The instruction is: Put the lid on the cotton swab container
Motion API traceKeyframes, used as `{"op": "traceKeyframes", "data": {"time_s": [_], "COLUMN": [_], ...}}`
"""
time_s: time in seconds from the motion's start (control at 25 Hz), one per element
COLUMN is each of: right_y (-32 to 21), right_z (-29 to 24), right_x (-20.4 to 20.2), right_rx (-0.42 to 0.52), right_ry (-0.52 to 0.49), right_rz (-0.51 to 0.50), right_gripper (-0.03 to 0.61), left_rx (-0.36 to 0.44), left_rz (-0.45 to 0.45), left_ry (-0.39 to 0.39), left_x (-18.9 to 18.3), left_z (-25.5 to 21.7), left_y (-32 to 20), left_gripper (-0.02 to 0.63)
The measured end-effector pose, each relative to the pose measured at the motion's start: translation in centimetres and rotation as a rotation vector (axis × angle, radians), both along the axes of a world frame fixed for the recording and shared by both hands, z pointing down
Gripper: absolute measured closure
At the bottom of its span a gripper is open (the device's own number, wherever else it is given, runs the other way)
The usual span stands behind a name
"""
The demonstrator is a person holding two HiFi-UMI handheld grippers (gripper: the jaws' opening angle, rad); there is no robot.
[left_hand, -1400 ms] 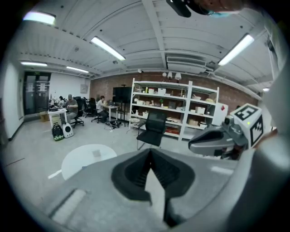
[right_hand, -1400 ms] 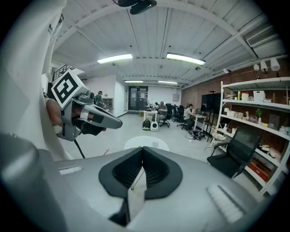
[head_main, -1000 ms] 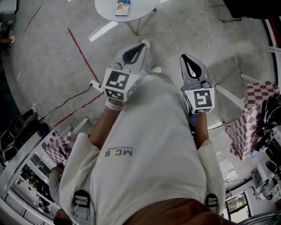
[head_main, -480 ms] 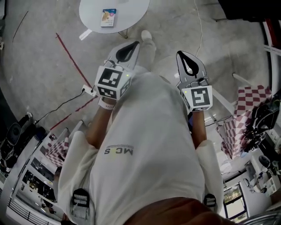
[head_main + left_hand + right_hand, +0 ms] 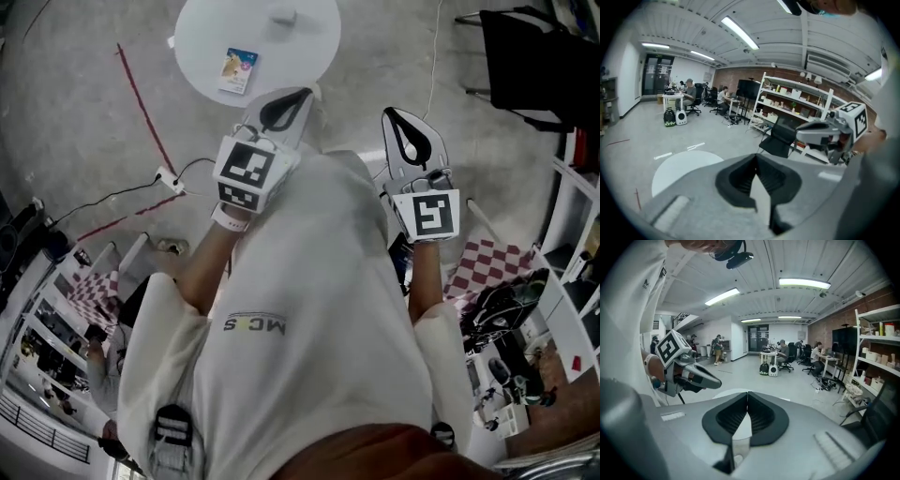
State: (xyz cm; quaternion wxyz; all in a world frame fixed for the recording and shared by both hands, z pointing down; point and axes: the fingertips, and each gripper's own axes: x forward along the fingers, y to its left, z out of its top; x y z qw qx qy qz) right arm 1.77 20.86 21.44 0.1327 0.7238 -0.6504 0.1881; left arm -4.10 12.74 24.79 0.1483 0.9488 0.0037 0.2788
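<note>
I look down over a white shirt at a round white table (image 5: pixel 309 42) on the floor ahead. A small white object (image 5: pixel 283 16) sits on it, too small to identify, and a blue and yellow pack (image 5: pixel 237 70) lies near its left edge. My left gripper (image 5: pixel 302 94) is held at chest height, shut and empty, its tip just short of the table's near edge. My right gripper (image 5: pixel 394 116) hangs beside it, also shut with nothing in it. The left gripper view shows the left gripper's (image 5: pixel 754 158) jaws closed over the table (image 5: pixel 677 168); the right gripper's (image 5: pixel 747 393) meet too.
A black chair (image 5: pixel 534 56) stands at the far right. A red line (image 5: pixel 141 103) crosses the concrete floor, with a power strip (image 5: pixel 167 178) and cable on the left. Checked cloth (image 5: pixel 492 262) and shelves lie to the right. People sit at desks (image 5: pixel 689 96) far off.
The table has come nearer and further into view, and the small white object on it now shows. Both grippers stay shut at chest height.
</note>
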Motion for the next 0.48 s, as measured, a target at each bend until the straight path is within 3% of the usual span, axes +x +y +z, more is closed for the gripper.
{"op": "traceKeyframes", "data": {"time_s": [0.24, 0.48], "right_y": [-5.3, -9.5], "right_z": [-0.3, 1.1], "right_x": [3.9, 5.0], "right_rx": [0.026, 0.002], "right_ry": [0.005, 0.047], "right_rz": [-0.122, -0.313], "right_gripper": [0.577, 0.577], "left_rx": [0.008, -0.016], "left_rz": [-0.086, -0.239], "left_ry": [-0.018, -0.044], "left_x": [3.1, 4.2], "left_z": [0.2, 1.1], "left_y": [-3.4, -6.5], "left_gripper": [0.614, 0.614]}}
